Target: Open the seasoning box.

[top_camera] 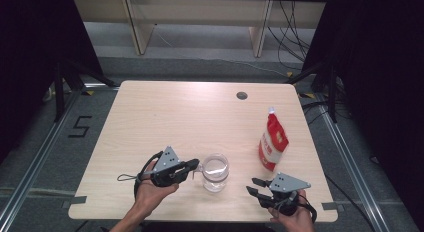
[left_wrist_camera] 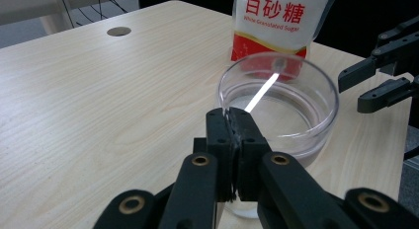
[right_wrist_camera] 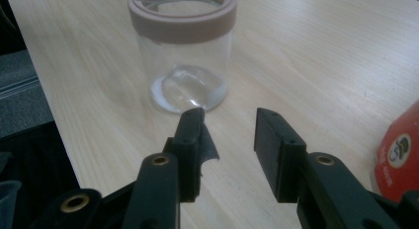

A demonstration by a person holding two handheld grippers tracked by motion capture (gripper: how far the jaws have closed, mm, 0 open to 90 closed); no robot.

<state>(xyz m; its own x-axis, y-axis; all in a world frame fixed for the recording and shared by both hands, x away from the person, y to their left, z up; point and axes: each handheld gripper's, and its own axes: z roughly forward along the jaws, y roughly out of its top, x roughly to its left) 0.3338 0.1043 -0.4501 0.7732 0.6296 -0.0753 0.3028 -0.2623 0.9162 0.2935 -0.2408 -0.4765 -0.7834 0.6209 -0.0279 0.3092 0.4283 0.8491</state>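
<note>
Left gripper [left_wrist_camera: 232,121] clenched on a white spoon handle [left_wrist_camera: 261,92] over the glass jar's [top_camera: 216,172] near rim; right gripper [right_wrist_camera: 228,130] parted, grasping nothing.

From the closed jaws the handle slants forward and down into the jar. Right gripper sits apart, jar ahead of its jaws, sugar bag [top_camera: 273,141] beside it on the table [top_camera: 190,112].

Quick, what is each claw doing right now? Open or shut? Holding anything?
Left gripper: shut on the handle of a white spoon that reaches into the glass jar.
Right gripper: open, holding nothing.
</note>
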